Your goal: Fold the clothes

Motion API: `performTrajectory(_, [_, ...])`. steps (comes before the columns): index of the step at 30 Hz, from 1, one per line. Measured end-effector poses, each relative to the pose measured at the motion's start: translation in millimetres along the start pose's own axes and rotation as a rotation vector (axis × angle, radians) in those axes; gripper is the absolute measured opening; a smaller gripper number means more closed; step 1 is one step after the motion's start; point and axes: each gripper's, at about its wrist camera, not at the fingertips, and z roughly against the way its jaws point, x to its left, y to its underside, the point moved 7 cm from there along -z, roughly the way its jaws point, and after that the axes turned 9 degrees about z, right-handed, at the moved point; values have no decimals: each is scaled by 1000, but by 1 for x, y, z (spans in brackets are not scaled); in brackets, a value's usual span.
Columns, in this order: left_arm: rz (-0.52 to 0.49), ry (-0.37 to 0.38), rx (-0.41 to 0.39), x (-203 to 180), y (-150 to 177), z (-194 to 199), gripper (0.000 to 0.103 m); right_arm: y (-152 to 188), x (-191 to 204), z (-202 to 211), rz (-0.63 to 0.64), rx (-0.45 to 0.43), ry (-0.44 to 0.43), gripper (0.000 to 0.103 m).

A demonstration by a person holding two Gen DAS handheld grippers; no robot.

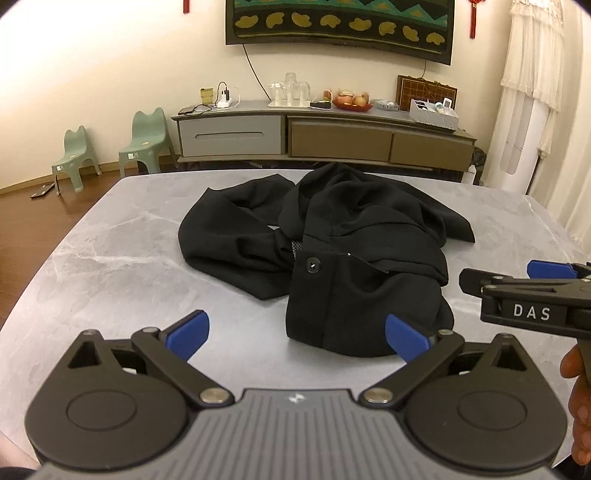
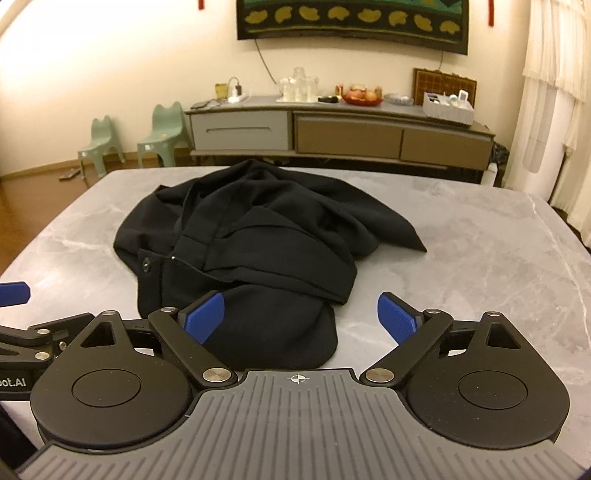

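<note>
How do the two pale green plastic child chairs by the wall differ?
The left pale green chair looks smaller and sits nearer the flat dark object on the wooden floor; the right pale green chair looks larger and sits closer to the long low cabinet. Both share eared backs.

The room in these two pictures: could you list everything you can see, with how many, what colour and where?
Garment: one, black, crumpled mid-table, button showing.
Table: one, grey marble-look, foreground.
Child chairs: two, pale green, by the left wall.
Sideboard: one, grey and brown, against the back wall.
Fruit bowl: one, red, on the sideboard.
Glass cups: several, clear, on the sideboard.
Basket: one, grey, at the sideboard's right end.
Wall hanging: one, dark with yellow shapes, above the sideboard.
Curtain: white, far right.
Left tool: black, blue pads, open, empty.
Right tool: same, open, empty.
Hand: partly seen, right edge.
</note>
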Motion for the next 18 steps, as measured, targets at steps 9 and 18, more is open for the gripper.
performTrajectory(9, [-5, -29, 39, 10, -12, -42, 103, -6, -1, -34, 13, 38, 0, 94])
performTrajectory(18, [-30, -31, 115, 8, -12, -122, 103, -12, -21, -89, 58, 85, -67, 101])
